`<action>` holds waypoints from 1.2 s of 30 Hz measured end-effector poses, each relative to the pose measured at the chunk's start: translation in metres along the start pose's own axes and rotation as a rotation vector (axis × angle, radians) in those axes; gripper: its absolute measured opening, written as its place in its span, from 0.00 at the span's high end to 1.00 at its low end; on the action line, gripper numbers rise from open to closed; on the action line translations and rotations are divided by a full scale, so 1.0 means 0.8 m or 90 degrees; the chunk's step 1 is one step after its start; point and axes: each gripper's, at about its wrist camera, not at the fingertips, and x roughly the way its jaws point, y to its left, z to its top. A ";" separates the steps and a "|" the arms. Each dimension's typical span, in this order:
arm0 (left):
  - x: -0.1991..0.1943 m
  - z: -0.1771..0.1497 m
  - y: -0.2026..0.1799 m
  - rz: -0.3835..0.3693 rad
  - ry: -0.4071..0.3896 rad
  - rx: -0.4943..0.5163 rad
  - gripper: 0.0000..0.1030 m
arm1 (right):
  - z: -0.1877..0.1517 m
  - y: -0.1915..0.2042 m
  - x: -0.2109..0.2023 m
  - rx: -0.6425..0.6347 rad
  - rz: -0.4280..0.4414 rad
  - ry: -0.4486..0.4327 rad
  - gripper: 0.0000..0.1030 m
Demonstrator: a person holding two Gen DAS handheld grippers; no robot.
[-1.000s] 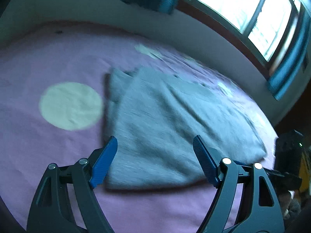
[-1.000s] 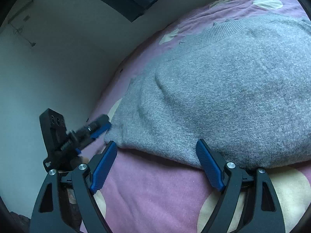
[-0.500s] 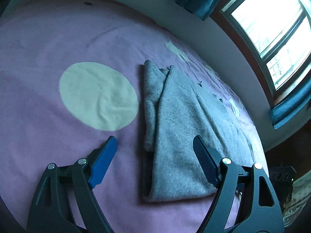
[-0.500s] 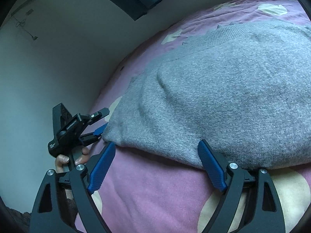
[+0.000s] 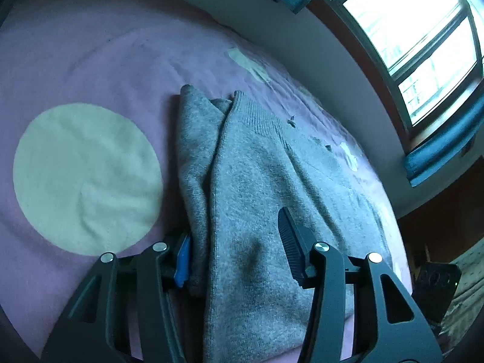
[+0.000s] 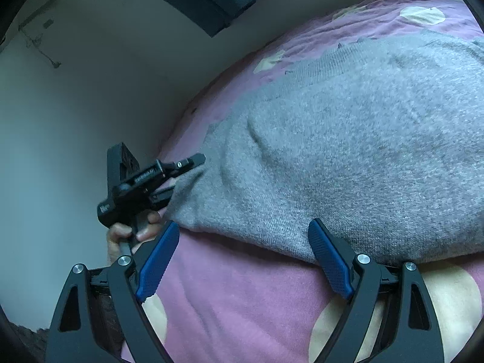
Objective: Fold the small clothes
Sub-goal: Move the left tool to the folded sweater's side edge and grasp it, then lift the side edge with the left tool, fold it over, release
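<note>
A grey knitted sweater (image 5: 272, 181) lies folded on a pink bedspread (image 5: 75, 60) with pale round spots. My left gripper (image 5: 233, 230) straddles the sweater's near left corner and its jaws are closing. One finger (image 5: 290, 239) hovers over the top layer, and the other pad (image 5: 183, 257) is beside the folded edge. In the right wrist view the left gripper (image 6: 184, 178) has that corner between its fingers, held by a hand (image 6: 136, 230). My right gripper (image 6: 243, 224) stands open at the sweater's (image 6: 348, 151) near edge, with only bedspread (image 6: 242, 296) between its pads.
A pale wall (image 6: 90, 106) borders the bed on the left in the right wrist view. A bright window (image 5: 417, 30) with dark blue curtains (image 5: 438, 151) sits beyond the bed's far side. A large pale circle (image 5: 84, 178) is printed left of the sweater.
My left gripper has moved down and in to the sweater's corner and has narrowed around it. The right gripper has stayed in place, wide open.
</note>
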 end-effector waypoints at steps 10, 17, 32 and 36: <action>-0.003 0.000 0.014 -0.016 0.003 -0.022 0.53 | -0.013 0.009 0.034 -0.013 0.021 0.048 0.16; 0.004 0.008 0.019 -0.018 0.008 -0.041 0.56 | -0.015 0.012 0.028 -0.026 0.025 0.046 0.16; 0.020 0.021 0.023 -0.012 0.013 -0.070 0.83 | -0.027 0.016 0.020 -0.025 0.032 0.043 0.16; 0.020 0.021 0.032 -0.031 0.015 -0.098 0.88 | -0.029 0.017 0.017 -0.023 0.034 0.042 0.15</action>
